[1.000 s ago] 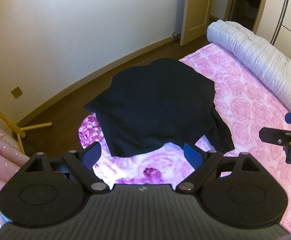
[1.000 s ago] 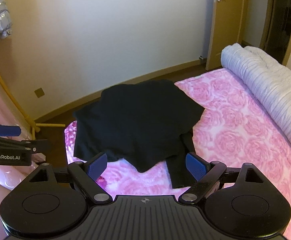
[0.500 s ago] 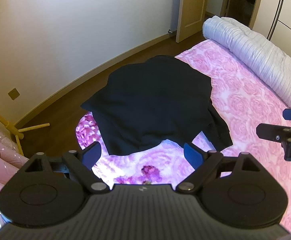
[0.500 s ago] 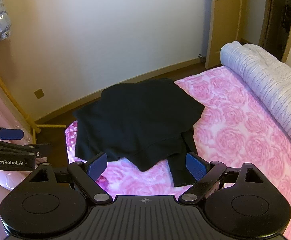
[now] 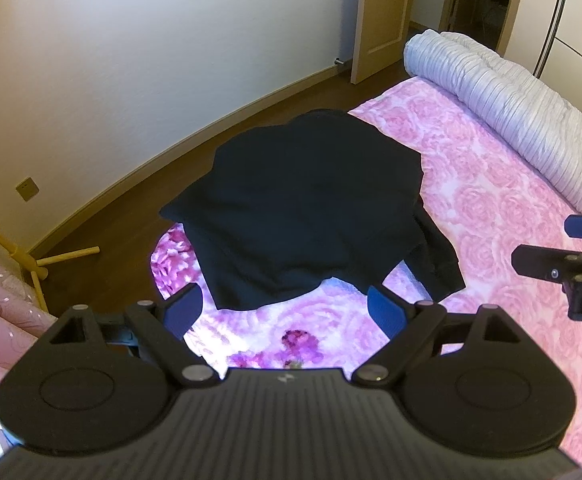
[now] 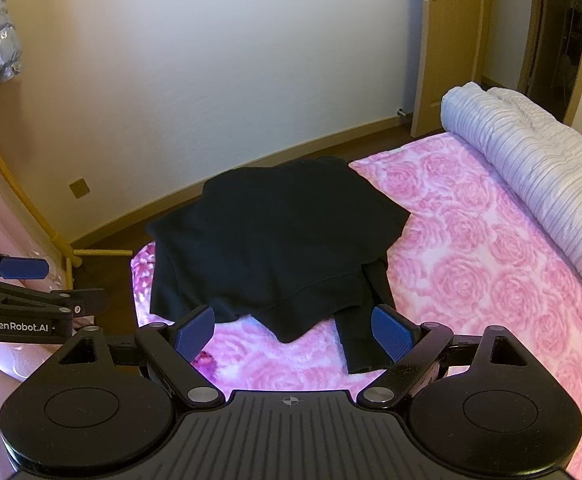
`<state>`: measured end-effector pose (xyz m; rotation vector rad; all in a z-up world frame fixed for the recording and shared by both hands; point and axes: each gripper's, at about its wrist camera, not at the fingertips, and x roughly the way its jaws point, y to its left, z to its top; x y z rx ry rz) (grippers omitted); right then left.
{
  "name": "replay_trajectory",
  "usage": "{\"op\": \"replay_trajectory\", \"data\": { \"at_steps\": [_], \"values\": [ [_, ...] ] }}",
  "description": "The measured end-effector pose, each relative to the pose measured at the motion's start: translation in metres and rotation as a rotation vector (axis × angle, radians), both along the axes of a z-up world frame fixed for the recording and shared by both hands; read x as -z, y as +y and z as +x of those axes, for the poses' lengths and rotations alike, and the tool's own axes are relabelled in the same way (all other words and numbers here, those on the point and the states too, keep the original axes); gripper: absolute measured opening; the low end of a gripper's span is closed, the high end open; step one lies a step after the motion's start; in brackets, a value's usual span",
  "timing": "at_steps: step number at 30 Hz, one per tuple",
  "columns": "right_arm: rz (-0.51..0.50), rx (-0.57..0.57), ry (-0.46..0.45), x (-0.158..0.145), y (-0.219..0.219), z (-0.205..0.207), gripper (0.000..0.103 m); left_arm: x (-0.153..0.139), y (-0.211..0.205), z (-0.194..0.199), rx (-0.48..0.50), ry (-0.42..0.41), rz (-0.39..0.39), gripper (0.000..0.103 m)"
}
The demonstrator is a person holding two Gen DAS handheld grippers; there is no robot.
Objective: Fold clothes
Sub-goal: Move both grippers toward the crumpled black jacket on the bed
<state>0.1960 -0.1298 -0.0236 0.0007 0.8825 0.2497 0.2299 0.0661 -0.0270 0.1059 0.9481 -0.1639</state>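
Observation:
A black sweatshirt lies loosely folded on the pink rose-patterned bed, near its far corner; one sleeve sticks out at the right. It also shows in the right wrist view, sleeve trailing toward me. My left gripper is open and empty, held above the bed just short of the garment's near hem. My right gripper is open and empty, over the near hem. Each gripper shows in the other's view: the right one and the left one.
A rolled grey-white duvet lies along the bed's right side. A yellow rack with pink bags stands at the left. Wooden floor, a white wall and a door lie beyond the bed.
Both grippers have drawn back and risen slightly; the sweatshirt sits a little farther off in both views. It has not moved. Both grippers stay open.

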Motion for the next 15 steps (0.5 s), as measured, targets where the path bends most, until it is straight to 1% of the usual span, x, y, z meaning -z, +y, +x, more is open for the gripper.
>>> {"op": "replay_trajectory", "data": {
  "at_steps": [15],
  "values": [
    [0.023,0.002,0.006,0.006,-0.013,0.008,0.089,0.002,-0.004,0.005,-0.024,0.007,0.033,0.088]
  ]
}}
